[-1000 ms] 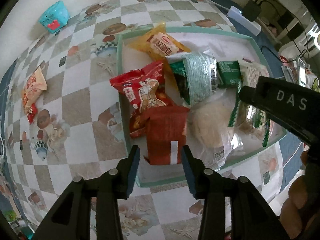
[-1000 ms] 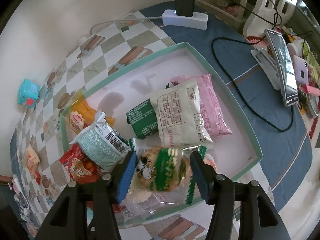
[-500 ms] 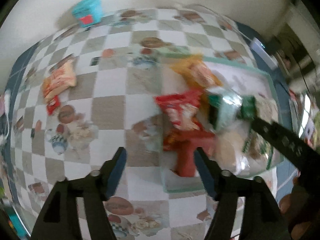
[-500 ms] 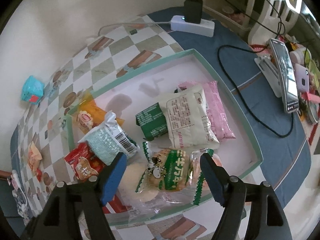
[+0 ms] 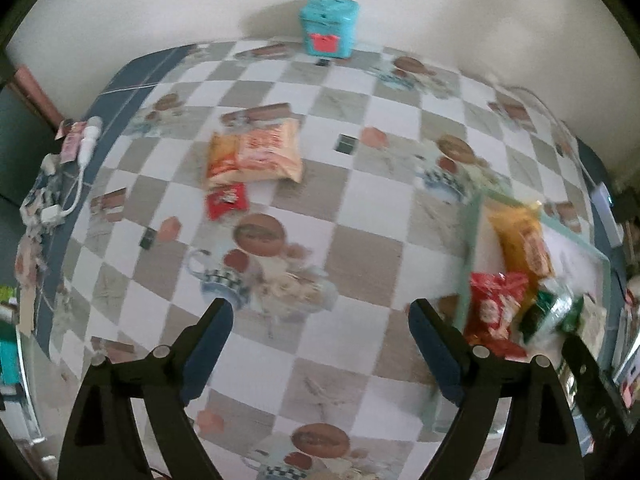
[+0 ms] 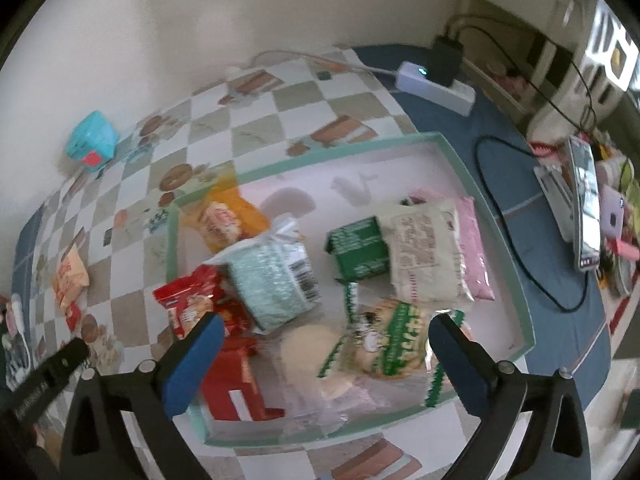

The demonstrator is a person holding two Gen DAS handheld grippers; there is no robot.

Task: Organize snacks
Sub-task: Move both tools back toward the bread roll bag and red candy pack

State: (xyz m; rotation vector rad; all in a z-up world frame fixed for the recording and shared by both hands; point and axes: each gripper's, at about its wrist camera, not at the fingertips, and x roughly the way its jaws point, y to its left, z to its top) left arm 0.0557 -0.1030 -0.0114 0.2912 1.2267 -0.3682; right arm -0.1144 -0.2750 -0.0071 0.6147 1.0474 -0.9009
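My left gripper (image 5: 320, 344) is open and empty above the checkered tablecloth. Ahead of it lie an orange snack packet (image 5: 256, 154) and a small red packet (image 5: 226, 200), loose on the cloth. The teal-rimmed tray (image 6: 500, 240) holds several snacks: a yellow packet (image 6: 224, 216), a red packet (image 6: 188, 304), a mint-green pack (image 6: 272, 276), a green box (image 6: 356, 252), a beige bag (image 6: 428, 252) and a green-striped biscuit pack (image 6: 392, 340). My right gripper (image 6: 324, 364) is open and empty over the tray's near side. The tray's left edge (image 5: 470, 264) shows in the left wrist view.
A teal box (image 5: 329, 27) stands by the wall at the back. A white power strip (image 6: 432, 80) with a charger and black cable lies on blue cloth right of the tray. A phone on a stand (image 6: 584, 208) is at the far right. Cables and clutter (image 5: 60, 184) lie at the table's left edge.
My left gripper has swung left from the tray towards the loose packets and opened wider. My right gripper has opened wider and pulled back over the tray, leaving the green-striped pack lying there.
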